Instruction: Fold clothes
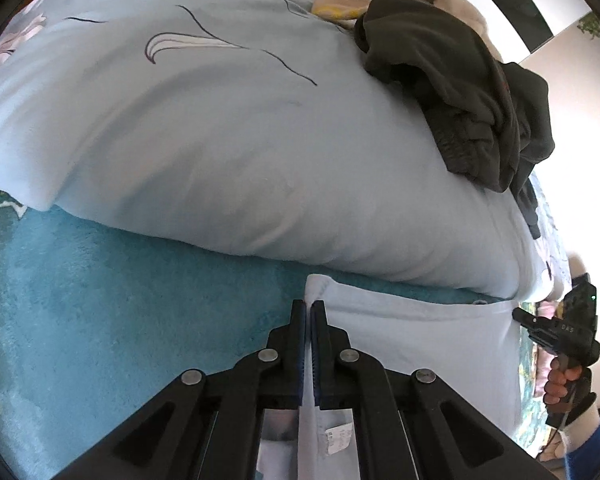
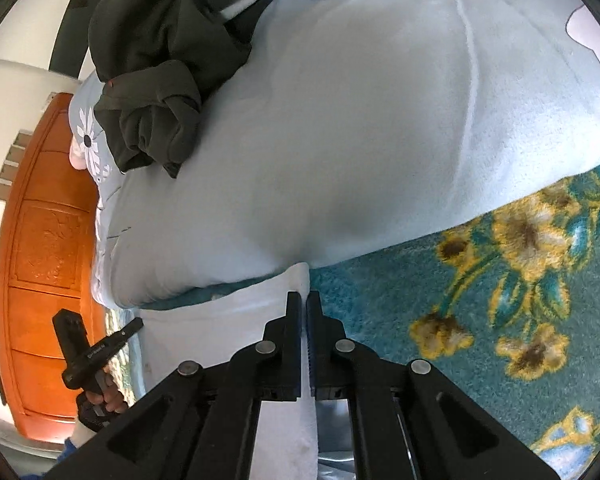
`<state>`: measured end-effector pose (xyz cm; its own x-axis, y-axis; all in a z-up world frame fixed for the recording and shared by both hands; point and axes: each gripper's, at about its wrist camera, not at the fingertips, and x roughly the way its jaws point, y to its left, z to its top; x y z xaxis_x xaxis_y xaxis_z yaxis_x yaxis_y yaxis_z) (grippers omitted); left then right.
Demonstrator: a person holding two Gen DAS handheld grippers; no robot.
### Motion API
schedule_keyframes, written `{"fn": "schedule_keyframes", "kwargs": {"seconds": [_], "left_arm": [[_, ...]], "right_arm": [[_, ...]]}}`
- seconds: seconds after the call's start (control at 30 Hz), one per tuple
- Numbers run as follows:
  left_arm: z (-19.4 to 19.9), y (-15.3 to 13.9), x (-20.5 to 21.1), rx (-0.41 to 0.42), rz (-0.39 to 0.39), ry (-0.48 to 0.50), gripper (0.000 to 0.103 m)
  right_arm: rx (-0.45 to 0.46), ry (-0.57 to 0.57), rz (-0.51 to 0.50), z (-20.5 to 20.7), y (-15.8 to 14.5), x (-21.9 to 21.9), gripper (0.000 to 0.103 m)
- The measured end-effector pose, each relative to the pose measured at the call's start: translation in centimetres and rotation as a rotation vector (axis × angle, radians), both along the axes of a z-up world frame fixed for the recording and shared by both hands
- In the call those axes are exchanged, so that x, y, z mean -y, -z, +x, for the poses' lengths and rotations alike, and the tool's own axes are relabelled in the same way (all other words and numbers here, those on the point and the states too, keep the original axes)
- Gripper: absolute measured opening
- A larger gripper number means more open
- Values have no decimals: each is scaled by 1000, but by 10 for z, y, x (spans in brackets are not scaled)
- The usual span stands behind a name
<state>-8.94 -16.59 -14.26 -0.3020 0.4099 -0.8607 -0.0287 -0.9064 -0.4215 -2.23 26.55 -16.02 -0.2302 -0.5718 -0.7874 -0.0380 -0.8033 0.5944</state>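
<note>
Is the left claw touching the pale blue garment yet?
Touching. The left wrist view shows the left claw shut on the pale blue garment, its edge pinched between the pads.

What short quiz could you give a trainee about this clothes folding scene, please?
1. True or false: the left gripper has its jaws shut on the white garment.
2. Which thing lies on top of the light blue quilt? A) a crumpled dark garment B) a red towel C) a book
3. Fill in: the right gripper holds the white garment at its ____ edge in the right wrist view.

Key:
1. True; white cloth is pinched between the jaws.
2. A.
3. Right; the garment spreads to the left of the jaws, over the teal floral blanket.
</note>
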Motion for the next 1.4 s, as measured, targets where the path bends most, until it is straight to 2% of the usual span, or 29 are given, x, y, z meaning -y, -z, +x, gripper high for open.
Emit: {"fn": "schedule_keyframes", "kwargs": {"seconds": [0.1, 0.2, 0.23, 0.33, 0.4, 0.5, 0.53, 0.57, 0.63, 0.73, 0.8, 0.9, 1.0, 1.17, 1.33, 1.4], "left_arm": [[2, 16, 0, 50, -17, -1, 3], [4, 20, 5, 73, 25, -40, 3], [5, 19, 6, 80, 36, -52, 7], [10, 10, 9, 97, 46, -61, 6], [17, 1, 13, 101, 53, -69, 11], [45, -19, 24, 78, 96, -108, 39], [60, -24, 27, 68, 113, -118, 52], [75, -29, 29, 64, 127, -121, 55], [105, -31, 29, 75, 140, -96, 55], [147, -22, 30, 124, 131, -45, 56], [161, -16, 24, 150, 118, -31, 56], [182, -16, 24, 170, 145, -16, 56], [193, -13, 18, 210, 138, 32, 56], [209, -12, 11, 232, 131, 97, 56], [204, -13, -4, 215, 73, 139, 54], [204, -14, -9, 203, 46, 153, 50]], "right_arm": [[34, 4, 23, -2, 12, -1, 2], [51, 22, 23, -1, 17, -2, 2], [52, 20, 26, -2, 16, -1, 2], [53, 10, 33, -2, 11, 1, 4], [38, 21, 22, -1, 3, -1, 4], [4, 55, 7, 15, -14, -16, 5], [0, 61, -5, 24, -17, -22, 7], [1, 61, -15, 37, -21, -28, 9], [13, 43, -36, 65, -25, -37, 18], [55, -28, -67, 107, -22, -39, 19], [87, -67, -78, 131, -17, -38, 19], [136, -101, -64, 155, -9, -32, 19], [157, -109, -58, 163, -2, -24, 19], [183, -112, -61, 171, 2, -20, 19], [189, -104, -66, 175, 2, -18, 19], [197, -104, -54, 175, 1, -14, 19]]}}
